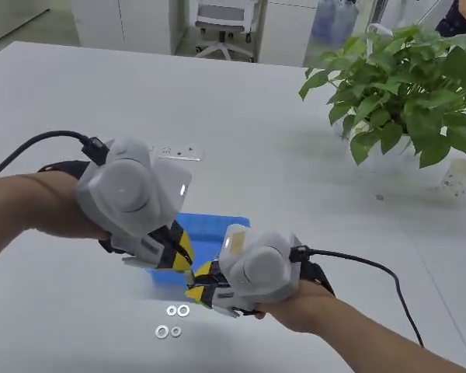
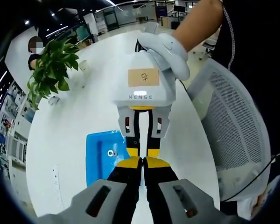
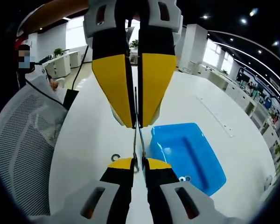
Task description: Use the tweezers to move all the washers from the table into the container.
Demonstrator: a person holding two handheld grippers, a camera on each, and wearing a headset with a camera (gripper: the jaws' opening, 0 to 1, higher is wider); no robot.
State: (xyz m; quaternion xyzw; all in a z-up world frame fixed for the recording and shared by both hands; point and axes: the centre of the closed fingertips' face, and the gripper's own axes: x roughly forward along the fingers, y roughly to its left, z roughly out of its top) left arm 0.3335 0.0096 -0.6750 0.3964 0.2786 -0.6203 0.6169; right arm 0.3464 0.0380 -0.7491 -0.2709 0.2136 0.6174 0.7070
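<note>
Left gripper (image 2: 142, 162), over the container's (image 1: 217, 231) near edge: jaws pressed together on the tweezers (image 3: 136, 135). 4 washers (image 1: 172, 321) lie on the table (image 1: 295, 155) just in front of the container; at least 1 lies inside it. Right gripper (image 3: 138, 164), at the container's front right corner: jaws clamped on the tweezers' other end.

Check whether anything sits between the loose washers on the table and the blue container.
Nothing visible lies on the table between the washers and the container. The left gripper and right gripper meet above that gap, both shut on the tweezers, hiding part of it.
</note>
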